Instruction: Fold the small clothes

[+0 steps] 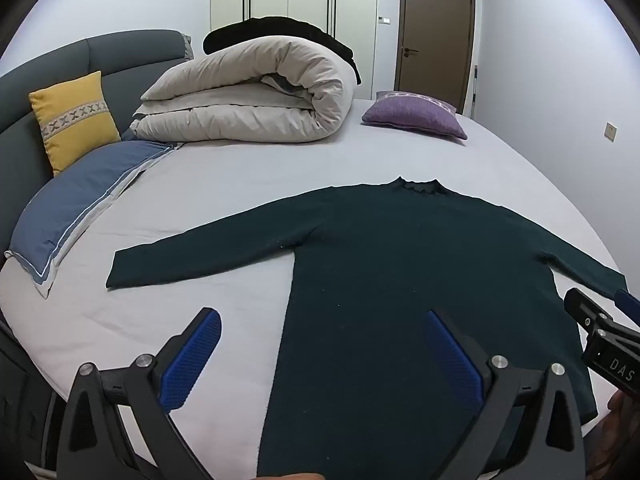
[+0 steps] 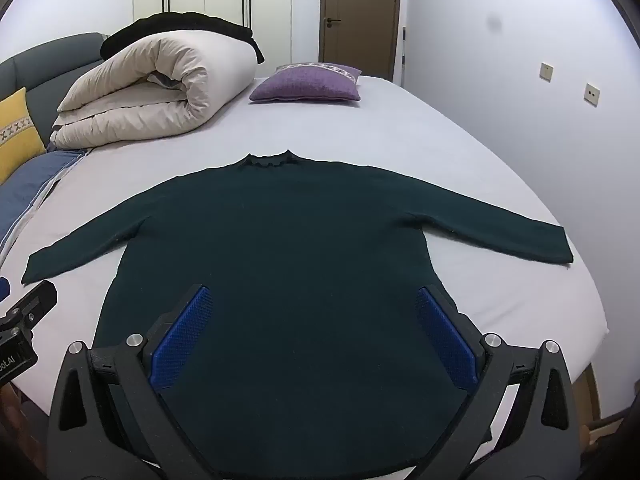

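Both grippers, left gripper (image 1: 320, 352) and right gripper (image 2: 314, 332), hover spread wide and empty above the dark green sweater (image 2: 280, 240), spread flat on the bed (image 2: 460, 140). Pinching only the top layer, probably, would drag it into wrinkles.

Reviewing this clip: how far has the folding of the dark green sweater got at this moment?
Done: the dark green sweater lies flat on the bed, sleeves spread, collar away from the cameras. In hand: nothing; the left hand-held gripper and right hand-held gripper are open above its lower half, gripping no cloth. Left: every fold; no sleeve or hem is turned in yet.
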Tool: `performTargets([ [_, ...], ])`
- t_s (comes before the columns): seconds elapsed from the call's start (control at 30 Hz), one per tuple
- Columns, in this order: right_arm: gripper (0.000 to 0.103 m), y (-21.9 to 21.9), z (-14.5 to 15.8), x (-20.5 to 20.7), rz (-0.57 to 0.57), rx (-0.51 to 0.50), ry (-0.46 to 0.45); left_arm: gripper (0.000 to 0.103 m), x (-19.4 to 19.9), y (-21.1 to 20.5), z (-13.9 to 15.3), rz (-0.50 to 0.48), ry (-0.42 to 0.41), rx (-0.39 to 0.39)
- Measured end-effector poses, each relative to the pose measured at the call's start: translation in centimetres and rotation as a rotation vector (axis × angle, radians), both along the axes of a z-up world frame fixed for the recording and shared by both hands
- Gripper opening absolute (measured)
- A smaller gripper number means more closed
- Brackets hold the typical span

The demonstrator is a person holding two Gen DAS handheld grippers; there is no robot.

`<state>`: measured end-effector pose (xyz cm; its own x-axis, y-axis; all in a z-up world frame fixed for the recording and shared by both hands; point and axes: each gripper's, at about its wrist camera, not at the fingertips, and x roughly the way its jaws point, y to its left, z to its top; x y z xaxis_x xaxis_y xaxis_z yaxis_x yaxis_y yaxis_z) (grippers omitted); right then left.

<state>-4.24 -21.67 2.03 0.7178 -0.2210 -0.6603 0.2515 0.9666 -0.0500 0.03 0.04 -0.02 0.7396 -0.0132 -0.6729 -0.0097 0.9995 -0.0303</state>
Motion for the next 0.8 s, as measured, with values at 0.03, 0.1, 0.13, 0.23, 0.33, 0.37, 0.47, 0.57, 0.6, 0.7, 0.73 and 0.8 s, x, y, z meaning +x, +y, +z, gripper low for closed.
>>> performTargets([
  [0.03, 0.103, 0.0, 0.0, 0.0, 0.001, 0.002, -0.007, 0.103, 0.0, 0.0, 0.0, -0.001, -0.001, 0.000],
  [0.1, 0.103, 0.1, 0.0, 0.0, 0.003, -0.001, -0.007, 0.103, 0.1, 0.0, 0.1, -0.002, -0.003, 0.006],
  [0.13, 0.103, 0.1, 0.0, 0.0, 0.003, -0.002, -0.006, 0.103, 0.1, 0.1, 0.1, -0.003, -0.004, 0.010],
  [0.23, 0.103, -0.1, 0.0, -0.1, 0.004, -0.001, -0.006, 0.103, 0.4, 0.4, 0.2, -0.002, -0.006, 0.013],
  [0.33, 0.103, -0.6, 0.1, -0.2, 0.001, -0.001, -0.008, 0.103, 0.7, 0.6, 0.8, 0.004, -0.008, 0.011],
  [0.37, 0.103, 0.2, -0.1, -0.2, 0.003, -0.007, -0.008, 0.103, 0.0, -0.1, 0.9, 0.004, -0.010, 0.016],
  [0.47, 0.103, -0.4, -0.2, -0.4, 0.000, -0.003, -0.009, 0.103, -0.5, -0.3, 0.7, 0.002, -0.019, 0.024],
  [0.57, 0.103, 0.3, 0.3, -0.3, 0.003, -0.014, -0.010, 0.103, -0.6, -0.1, 0.9, 0.006, -0.022, 0.030],
  [0.6, 0.103, 0.3, 0.3, -0.4, 0.001, -0.016, -0.010, 0.103, -0.5, -0.1, 0.9, 0.007, -0.022, 0.032],
  [0.7, 0.103, 0.2, 0.3, -0.3, 0.002, -0.015, -0.009, 0.103, -0.5, -0.2, 0.9, 0.011, -0.025, 0.035],
  [0.73, 0.103, 0.2, 0.3, -0.3, 0.002, -0.016, -0.009, 0.103, -0.5, -0.1, 1.0, 0.012, -0.025, 0.034],
  [0.8, 0.103, 0.2, 0.4, -0.3, 0.001, -0.020, -0.010, 0.103, -0.5, -0.1, 1.0, 0.010, -0.026, 0.036],
])
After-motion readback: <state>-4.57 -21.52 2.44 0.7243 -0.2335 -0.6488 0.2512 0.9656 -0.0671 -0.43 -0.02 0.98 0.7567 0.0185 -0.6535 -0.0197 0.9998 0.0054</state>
